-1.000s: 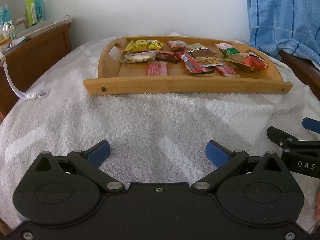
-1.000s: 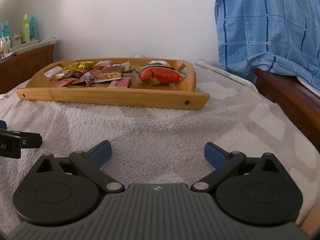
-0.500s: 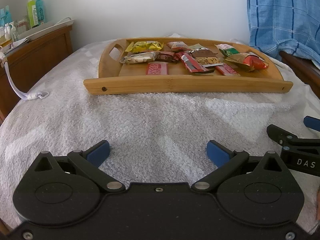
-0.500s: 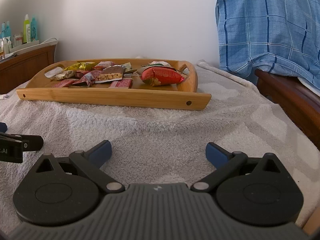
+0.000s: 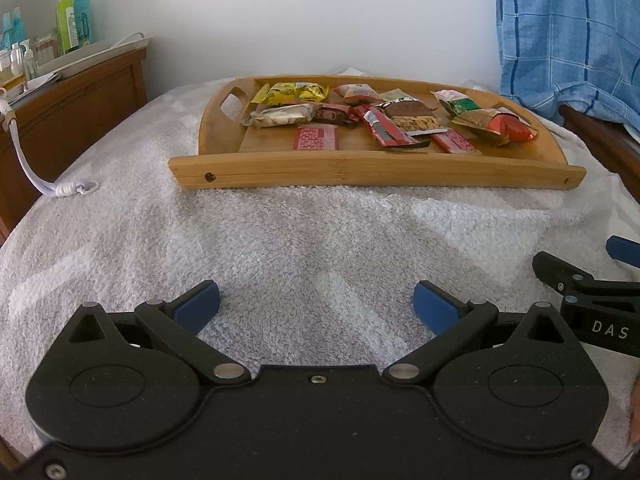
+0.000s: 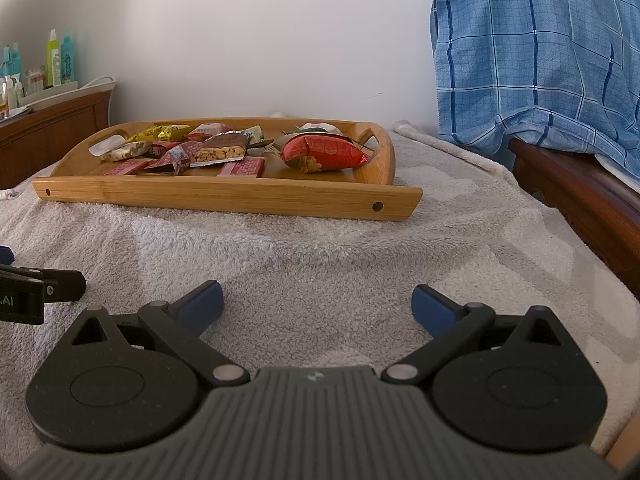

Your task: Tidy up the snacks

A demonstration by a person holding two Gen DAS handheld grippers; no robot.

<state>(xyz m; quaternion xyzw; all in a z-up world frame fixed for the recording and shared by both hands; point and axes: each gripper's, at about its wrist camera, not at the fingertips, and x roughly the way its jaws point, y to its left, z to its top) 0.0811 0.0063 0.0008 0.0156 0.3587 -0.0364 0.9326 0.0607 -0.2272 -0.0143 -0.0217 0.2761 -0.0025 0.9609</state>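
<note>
Both the left tongs [image 5: 316, 304] and right tongs [image 6: 316, 304] gape wide, empty, over the towel [image 5: 280, 240]. Ahead, mixed snacks [image 5: 376, 120], perhaps a dozen, fill the wooden tray [image 5: 360, 174].

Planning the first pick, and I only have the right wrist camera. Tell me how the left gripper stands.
Observer: The left gripper is open with nothing between its fingers, over the towel and short of the tray.
Operator: Report what lies behind the red pouch; it blocks my view.
Observer: A green-and-white packet lies just behind the red pouch, at the tray's right end.
Operator: Name anything loose on the towel left of the tray.
Observer: A white coiled cable lies there, apart from the tray.
</note>
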